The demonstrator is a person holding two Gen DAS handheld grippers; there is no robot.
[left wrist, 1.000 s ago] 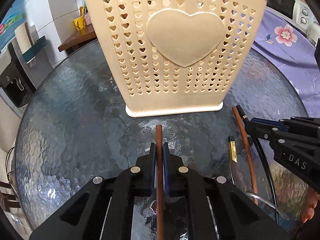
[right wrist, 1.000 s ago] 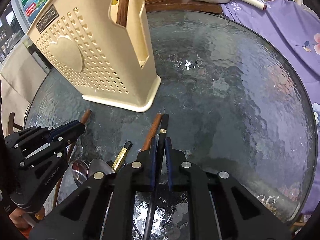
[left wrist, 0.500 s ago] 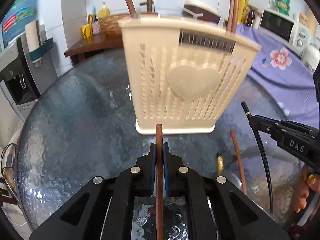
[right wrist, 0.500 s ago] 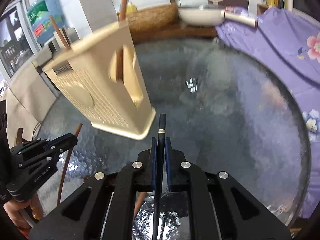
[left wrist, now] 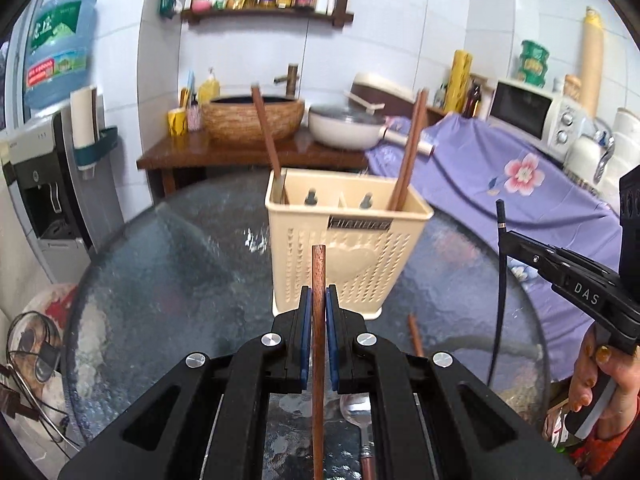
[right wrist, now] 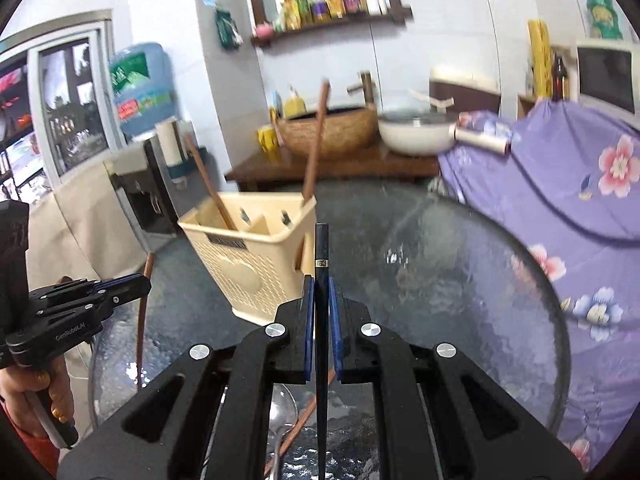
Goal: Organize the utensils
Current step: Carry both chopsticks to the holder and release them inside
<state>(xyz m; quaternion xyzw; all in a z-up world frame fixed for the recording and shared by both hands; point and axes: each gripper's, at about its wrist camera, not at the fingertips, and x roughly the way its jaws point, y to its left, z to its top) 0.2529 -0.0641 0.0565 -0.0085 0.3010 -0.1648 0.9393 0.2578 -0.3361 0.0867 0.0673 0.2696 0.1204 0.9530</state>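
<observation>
1. Bench (left wrist: 168, 280): round, textured glass top, carrying the items below.
2. Utensil holder (left wrist: 344, 256): cream, perforated, heart panel, upright near the bench centre; brown chopsticks (left wrist: 406, 152) stand in its end compartments.
3. Left hand-held gripper (left wrist: 319, 300): raised above the bench, clamped on a brown chopstick (left wrist: 319, 264) pointing toward the holder.
4. Right hand-held gripper (right wrist: 321, 292): raised likewise, clamped on a dark chopstick (right wrist: 321, 248) with a gold band.
5. Spoon (left wrist: 358, 412): lying on the bench under the left gripper, beside a loose brown chopstick (left wrist: 415, 334).
</observation>
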